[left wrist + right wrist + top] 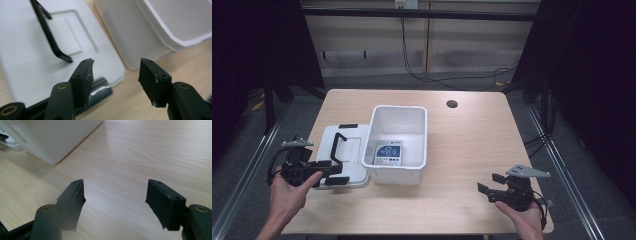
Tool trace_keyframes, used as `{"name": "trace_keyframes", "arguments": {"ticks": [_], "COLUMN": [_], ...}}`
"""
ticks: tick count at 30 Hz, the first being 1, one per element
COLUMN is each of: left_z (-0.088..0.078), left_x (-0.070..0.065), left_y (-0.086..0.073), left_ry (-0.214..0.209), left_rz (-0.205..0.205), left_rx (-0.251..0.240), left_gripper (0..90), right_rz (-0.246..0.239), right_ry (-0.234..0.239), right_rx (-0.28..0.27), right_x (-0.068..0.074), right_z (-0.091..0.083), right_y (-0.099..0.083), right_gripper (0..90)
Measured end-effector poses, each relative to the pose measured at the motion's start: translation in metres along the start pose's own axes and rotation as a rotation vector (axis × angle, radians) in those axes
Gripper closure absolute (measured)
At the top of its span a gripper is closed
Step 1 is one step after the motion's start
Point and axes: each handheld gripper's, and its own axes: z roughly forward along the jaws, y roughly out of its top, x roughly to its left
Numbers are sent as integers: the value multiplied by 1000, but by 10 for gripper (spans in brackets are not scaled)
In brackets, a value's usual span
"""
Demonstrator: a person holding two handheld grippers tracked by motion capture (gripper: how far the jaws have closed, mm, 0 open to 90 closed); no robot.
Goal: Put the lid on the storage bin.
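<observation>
A white bin [394, 175] stands in the middle of the wooden table [472, 145], with a blue-and-white packet [388, 152] lying flat inside. Its white lid [352, 150] lies flat to its left, the black handle [337, 145] raised. My left gripper [338, 172] hovers at the lid's near right corner, open and empty. In the left gripper view the jaws [115, 71] frame the gap between lid [27, 50] and bin [140, 32]. My right gripper [488, 183] is held low at the front right, open over bare wood [115, 195], with the bin's corner [57, 135] farther off.
A dark latch [100, 90] sits at the lid's near edge, and another [348, 126] at its far edge. A round cable hole [452, 104] is near the table's back edge. Bare wood stretches right of the bin. Dark frames flank the table.
</observation>
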Motion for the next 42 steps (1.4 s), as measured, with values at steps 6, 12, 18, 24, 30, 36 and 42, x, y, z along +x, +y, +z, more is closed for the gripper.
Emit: {"name": "trace_keyframes", "arguments": {"ticks": [6,12,18,24,30,36,42], "left_z": [2,9,15,23,33,39,51], "left_x": [6,14,19,28,32,37,45], "left_y": [16,28,35,48,62,70,77], "left_ry": [-16,91,112,118,163,200,209], "left_rz": [-42,-57,-64,-53,-75,-98,-138], "left_rx": [42,120,159,213,272,288,317], "left_gripper": [430,449,528,628,643,649,679], "right_rz": [-2,-3,2,2,8,9,18], "right_ry": [5,4,7,12,9,17,22], "right_rx": [-1,1,4,10,17,21,29], "right_x": [0,1,0,1,0,0,-1], "right_z": [1,1,1,2,2,3,4], "right_y": [0,0,0,0,-1,-1,-1], "right_gripper": [296,296,295,296,295,293,286]}}
